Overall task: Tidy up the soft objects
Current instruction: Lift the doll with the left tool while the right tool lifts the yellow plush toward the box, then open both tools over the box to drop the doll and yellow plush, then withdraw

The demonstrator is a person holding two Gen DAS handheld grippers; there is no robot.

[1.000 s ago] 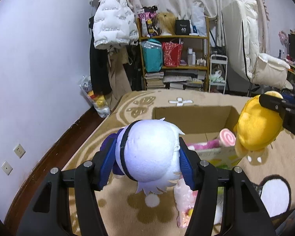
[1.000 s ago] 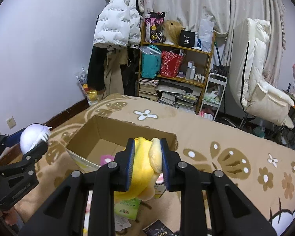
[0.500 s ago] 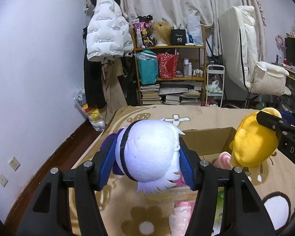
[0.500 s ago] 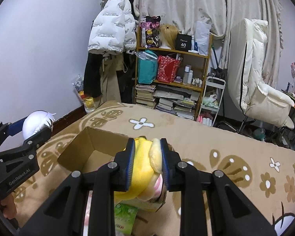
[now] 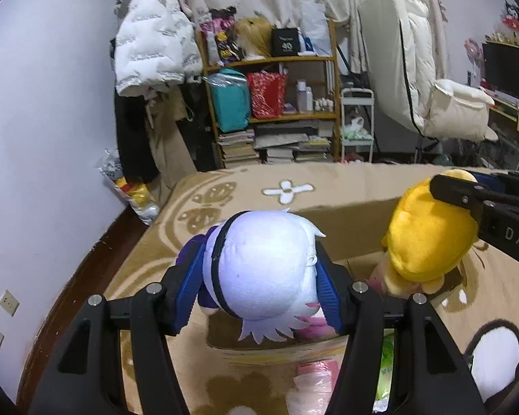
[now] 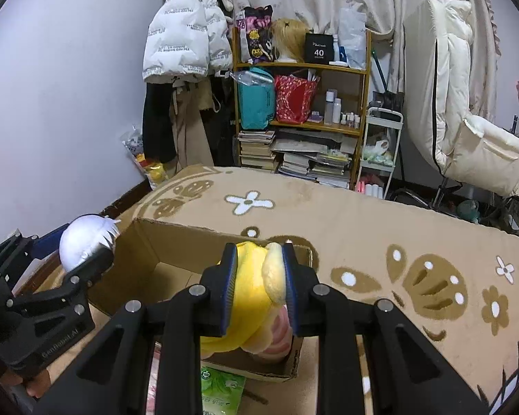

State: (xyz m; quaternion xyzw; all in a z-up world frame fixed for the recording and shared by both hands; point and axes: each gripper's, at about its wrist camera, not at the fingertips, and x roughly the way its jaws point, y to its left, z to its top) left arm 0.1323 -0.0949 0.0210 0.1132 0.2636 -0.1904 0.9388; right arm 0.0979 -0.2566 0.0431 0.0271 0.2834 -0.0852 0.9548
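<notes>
My left gripper (image 5: 257, 283) is shut on a white-haired plush doll (image 5: 263, 269) with a purple body, held above the near left part of an open cardboard box (image 5: 346, 218). My right gripper (image 6: 259, 276) is shut on a yellow plush toy (image 6: 251, 287), held over the box (image 6: 162, 245) at its right side. The yellow plush (image 5: 429, 238) and the right gripper's fingers (image 5: 467, 197) also show in the left wrist view. The doll (image 6: 84, 242) also shows in the right wrist view. A pink plush (image 5: 315, 328) lies in the box, mostly hidden.
The box sits on a brown flower-patterned blanket (image 6: 363, 221). A green packet (image 6: 221, 390) and a pink packet (image 5: 315, 377) lie in front of the box. A shelf (image 6: 301, 110), hung coats (image 6: 183, 34) and a white chair (image 6: 460, 110) stand behind.
Both grippers have moved forward over the box with their toys still held. The box now lies closer below both grippers.
</notes>
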